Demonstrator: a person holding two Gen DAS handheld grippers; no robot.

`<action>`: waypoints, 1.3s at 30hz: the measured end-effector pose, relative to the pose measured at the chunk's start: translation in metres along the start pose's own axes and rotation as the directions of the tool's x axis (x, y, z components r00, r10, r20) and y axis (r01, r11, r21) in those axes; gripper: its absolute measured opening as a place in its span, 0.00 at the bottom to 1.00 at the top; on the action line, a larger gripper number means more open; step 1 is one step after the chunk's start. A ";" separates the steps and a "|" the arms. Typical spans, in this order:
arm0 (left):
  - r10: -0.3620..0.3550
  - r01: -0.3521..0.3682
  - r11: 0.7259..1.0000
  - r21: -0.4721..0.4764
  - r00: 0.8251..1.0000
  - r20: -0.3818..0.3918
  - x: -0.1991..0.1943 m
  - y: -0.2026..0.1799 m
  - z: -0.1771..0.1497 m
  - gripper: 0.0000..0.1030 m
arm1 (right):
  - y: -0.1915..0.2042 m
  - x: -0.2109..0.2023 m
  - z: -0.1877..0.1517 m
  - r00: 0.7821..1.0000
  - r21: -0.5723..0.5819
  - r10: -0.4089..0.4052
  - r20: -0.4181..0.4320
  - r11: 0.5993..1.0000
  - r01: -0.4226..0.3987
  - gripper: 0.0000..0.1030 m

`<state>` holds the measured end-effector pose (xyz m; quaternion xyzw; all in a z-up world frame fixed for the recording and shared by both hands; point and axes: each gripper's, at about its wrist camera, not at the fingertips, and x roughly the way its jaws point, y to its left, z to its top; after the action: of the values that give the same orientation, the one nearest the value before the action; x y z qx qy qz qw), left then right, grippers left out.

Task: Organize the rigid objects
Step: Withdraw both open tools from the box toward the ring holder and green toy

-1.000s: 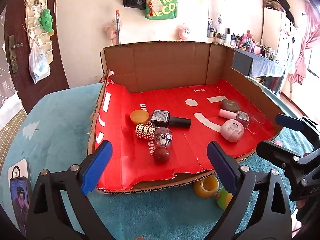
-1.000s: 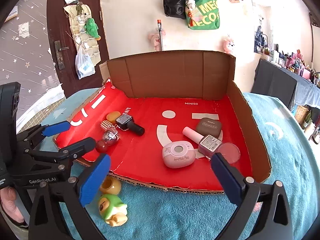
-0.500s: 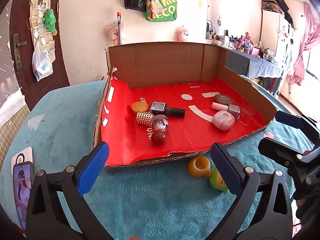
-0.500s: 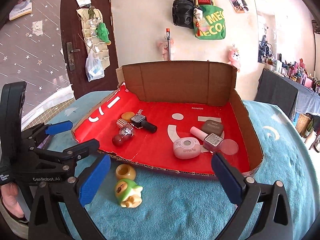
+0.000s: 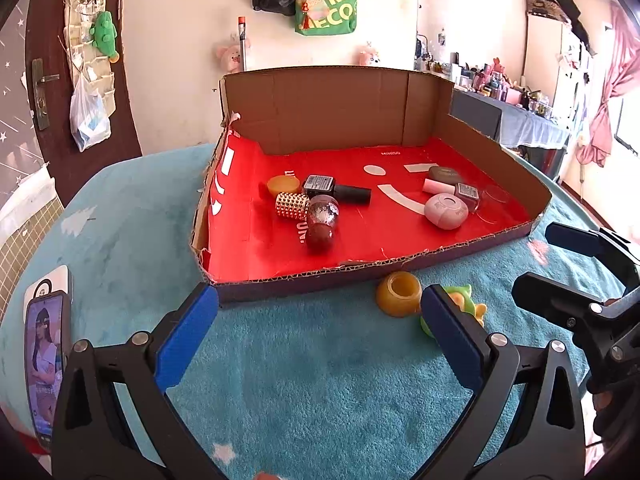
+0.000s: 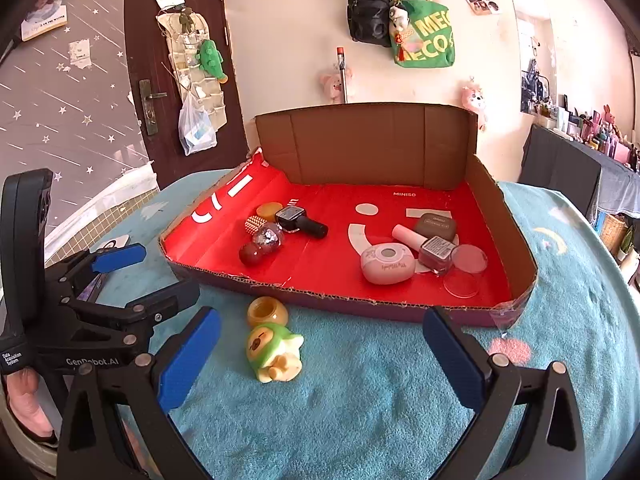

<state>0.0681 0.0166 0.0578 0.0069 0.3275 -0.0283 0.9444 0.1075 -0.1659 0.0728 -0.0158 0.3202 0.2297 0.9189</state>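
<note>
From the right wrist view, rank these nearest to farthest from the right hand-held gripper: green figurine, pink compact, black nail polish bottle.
From the right hand-held gripper:
1. Green figurine, lying on the blue cloth outside the box, left of centre.
2. Pink compact, inside the box, near its front edge, to the right.
3. Black nail polish bottle, deeper in the box, left side.

A teal blanket [image 6: 360,392] carries the cardboard tray [image 6: 400,308], amber jar [image 6: 267,311], green figurine [image 6: 274,354] and phone [image 5: 44,364].
</note>
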 end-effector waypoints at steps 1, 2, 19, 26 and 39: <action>0.002 -0.002 1.000 -0.003 1.000 -0.002 0.000 0.001 -0.002 1.00 | 0.000 0.001 -0.001 1.000 0.001 0.002 -0.004 1.000 -0.002 1.00; 0.002 -0.002 1.000 -0.008 1.000 -0.004 0.000 0.002 -0.004 1.00 | 0.001 0.002 -0.003 1.000 0.002 0.004 -0.009 1.000 -0.004 1.00; 0.012 -0.016 0.998 -0.057 0.998 -0.065 0.011 0.019 -0.025 1.00 | 0.014 0.042 -0.027 0.992 -0.007 -0.003 -0.126 1.000 0.002 1.00; 0.019 -0.025 0.997 -0.076 0.997 -0.080 0.016 0.026 -0.027 1.00 | 0.017 0.051 -0.030 0.989 -0.029 -0.031 -0.147 0.999 0.027 1.00; -0.005 -0.001 0.998 -0.060 0.994 -0.107 0.028 0.014 -0.028 1.00 | -0.014 0.028 -0.030 0.971 -0.027 -0.208 -0.120 0.978 0.206 1.00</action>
<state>0.0734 0.0298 0.0185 -0.0202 0.3783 -0.0191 0.9253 0.1149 -0.1720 0.0305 -0.0697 0.3708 0.1337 0.9164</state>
